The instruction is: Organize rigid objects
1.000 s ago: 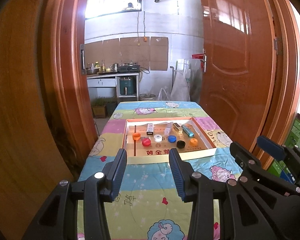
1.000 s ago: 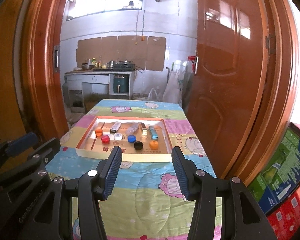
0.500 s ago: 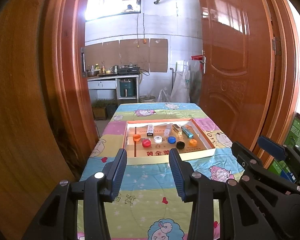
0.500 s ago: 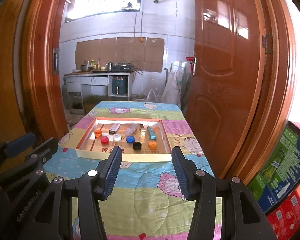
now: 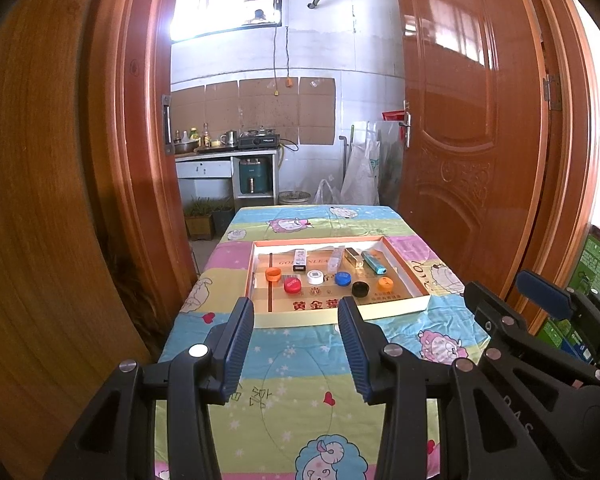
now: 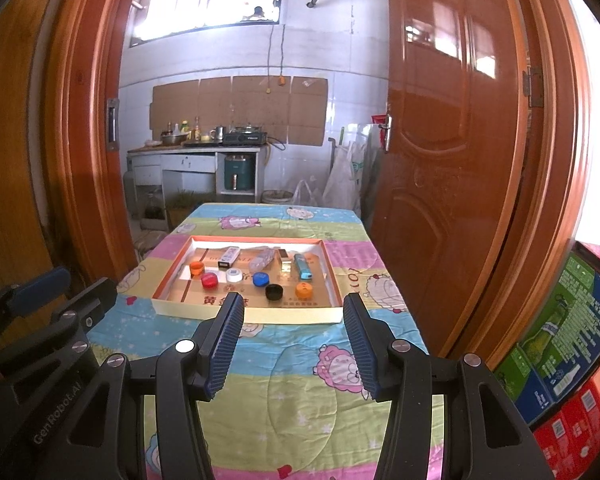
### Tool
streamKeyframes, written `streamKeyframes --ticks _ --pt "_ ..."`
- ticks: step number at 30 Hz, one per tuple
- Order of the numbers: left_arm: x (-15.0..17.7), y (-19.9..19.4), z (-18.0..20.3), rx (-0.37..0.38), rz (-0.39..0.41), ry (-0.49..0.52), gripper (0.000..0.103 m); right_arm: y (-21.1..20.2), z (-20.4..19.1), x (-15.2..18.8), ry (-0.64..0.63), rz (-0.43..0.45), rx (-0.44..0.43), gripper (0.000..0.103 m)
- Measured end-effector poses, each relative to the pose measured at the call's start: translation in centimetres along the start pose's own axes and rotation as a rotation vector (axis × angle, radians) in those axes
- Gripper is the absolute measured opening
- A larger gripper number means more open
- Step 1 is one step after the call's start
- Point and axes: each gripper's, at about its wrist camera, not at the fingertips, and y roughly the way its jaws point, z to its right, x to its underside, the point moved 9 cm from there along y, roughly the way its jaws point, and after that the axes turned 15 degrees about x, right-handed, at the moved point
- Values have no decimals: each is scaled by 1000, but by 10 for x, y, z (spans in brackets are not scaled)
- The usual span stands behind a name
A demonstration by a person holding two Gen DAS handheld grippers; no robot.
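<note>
Inspecting the workstation: the shallow cardboard tray with orange rim (image 5: 405, 268) lies on the cartoon-print quilted tablecloth (image 5: 300, 380), well ahead of both tools. The left gripper (image 5: 296, 312) and the right gripper (image 6: 293, 307) hover over the near cloth, each with jaws standing apart and nothing between them.

Contents, all inside the tray: a row of small round plastic bottle caps, namely an orange ring-shaped cap (image 5: 273, 274), red cap (image 5: 292, 285), white cap (image 5: 315, 277), blue cap (image 5: 343, 278), black cap (image 5: 360, 289) and an orange flat cap (image 5: 385, 283). Behind them lie a slim white and black box (image 5: 299, 259), a clear plastic piece (image 5: 333, 260), a gold rectangular case (image 5: 353, 257) and a teal lighter-shaped object (image 5: 374, 262).

Risks, as judged:
- The caps are low, smooth and hard; a pinch set off-centre could squirt one sideways into its close neighbours.
- The tray is light card on soft fabric; a finger catching its near wall could drag it.
- The clear piece is hard to see and may be misjudged.
- The two tools sit side by side and could collide if they reach inward together.
</note>
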Motion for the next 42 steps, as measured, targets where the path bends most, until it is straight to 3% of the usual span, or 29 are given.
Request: streamKeyframes --ticks 42 --pt "5 -4 5 8 -6 16 44 -4 -4 1 1 -3 -9 54"
